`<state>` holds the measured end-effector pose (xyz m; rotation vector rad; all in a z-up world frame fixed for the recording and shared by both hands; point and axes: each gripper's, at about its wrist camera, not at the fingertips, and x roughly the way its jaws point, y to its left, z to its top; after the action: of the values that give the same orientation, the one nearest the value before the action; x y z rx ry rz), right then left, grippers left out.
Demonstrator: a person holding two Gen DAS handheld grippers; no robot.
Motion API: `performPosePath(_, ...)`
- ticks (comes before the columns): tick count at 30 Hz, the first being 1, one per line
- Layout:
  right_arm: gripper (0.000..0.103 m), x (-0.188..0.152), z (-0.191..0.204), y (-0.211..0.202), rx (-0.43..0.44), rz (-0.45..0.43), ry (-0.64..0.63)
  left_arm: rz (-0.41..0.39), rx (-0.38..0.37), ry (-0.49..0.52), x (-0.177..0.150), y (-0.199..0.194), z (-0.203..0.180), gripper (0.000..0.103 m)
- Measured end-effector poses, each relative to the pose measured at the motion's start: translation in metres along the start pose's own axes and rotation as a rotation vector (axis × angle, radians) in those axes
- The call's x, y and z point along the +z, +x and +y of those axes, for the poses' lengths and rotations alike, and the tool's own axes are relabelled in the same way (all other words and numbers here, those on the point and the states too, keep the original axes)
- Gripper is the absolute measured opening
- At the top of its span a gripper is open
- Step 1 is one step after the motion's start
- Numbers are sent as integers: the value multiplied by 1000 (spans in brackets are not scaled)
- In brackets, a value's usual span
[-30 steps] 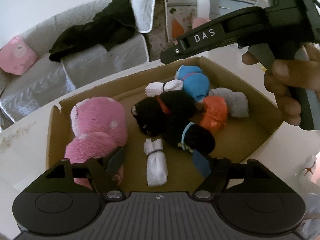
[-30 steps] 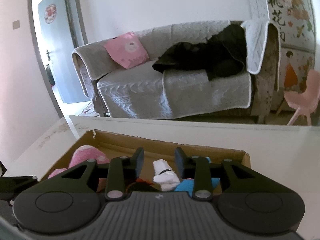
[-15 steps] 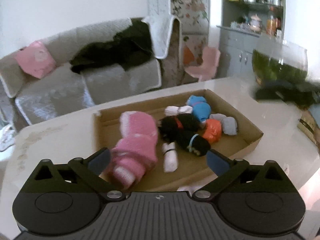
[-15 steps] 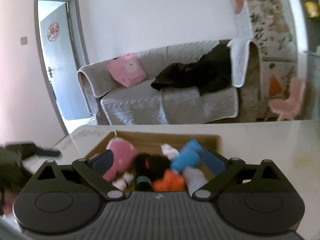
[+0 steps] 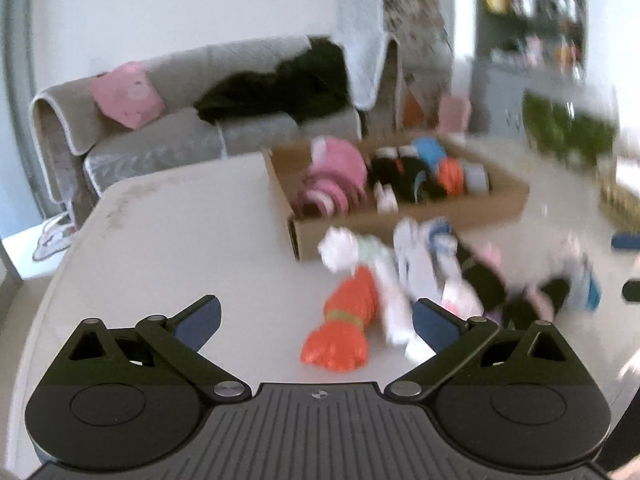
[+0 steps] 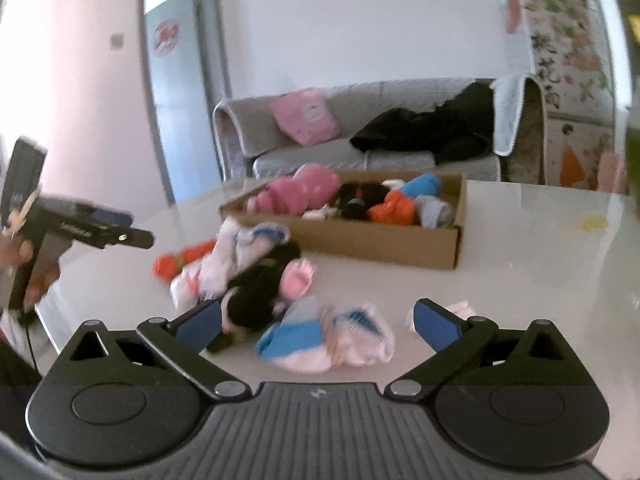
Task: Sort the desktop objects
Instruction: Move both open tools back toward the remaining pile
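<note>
**Socks loose on the bench, both sets of jaws spread wide and empty**

Socks are what I'm sorting, and they sit in two places: some already packed in the cardboard box [image 5: 400, 224], the rest strewn on the white bench [image 5: 160, 240] in front of it.

Left wrist view, badly blurred. My left gripper [image 5: 316, 320] has its jaws released as wide as they go, and they have just been opening; nothing is between them. Just ahead lies an orange sock [image 5: 348, 332], stretched out towards the box, with a white sock [image 5: 392, 296] touching its right side. Further right is a jumble of white, blue, black and pink pieces that I cannot separate through the blur. Inside the box I make out a pink bundle [image 5: 340, 176] at the left end and dark, blue and orange rolls to its right.

Right wrist view, sharper. My right gripper [image 6: 316, 320] is also released wide, its jaws having just been opening, and grasps nothing. Directly in front lies a white-and-blue sock [image 6: 320, 340], with a black sock [image 6: 256, 284] and a pink-toed one [image 6: 298, 280] just beyond it to the left. The left gripper shows at the left edge, held in a hand [image 6: 24, 256] above the bench.

I judge this to be the step between placements: both hands are free and lining up on the loose pile. Next I would drop the right jaws over the white-and-blue sock and close on its middle, taking care not to drag the neighbouring black one along.
</note>
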<state>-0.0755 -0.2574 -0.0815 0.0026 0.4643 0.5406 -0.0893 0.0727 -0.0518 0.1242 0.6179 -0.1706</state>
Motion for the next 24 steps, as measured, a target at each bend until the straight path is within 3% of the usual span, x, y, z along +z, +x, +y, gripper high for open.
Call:
performPosePath(4,102,-5,7,11,0,14,-43,19,-23,16,-9,10,-2,103)
performPosePath(13,102,-11,-2,40,-40,71,-34,86,12,46,-18,39,-6,102)
performPosePath(21,101,-23,0,38,-3,131,-2,124,11,7,-20,52,-1,103)
performPosePath(24,102,-20,-2,44,5,168,11,135,-22,25,-17,54,-2,103)
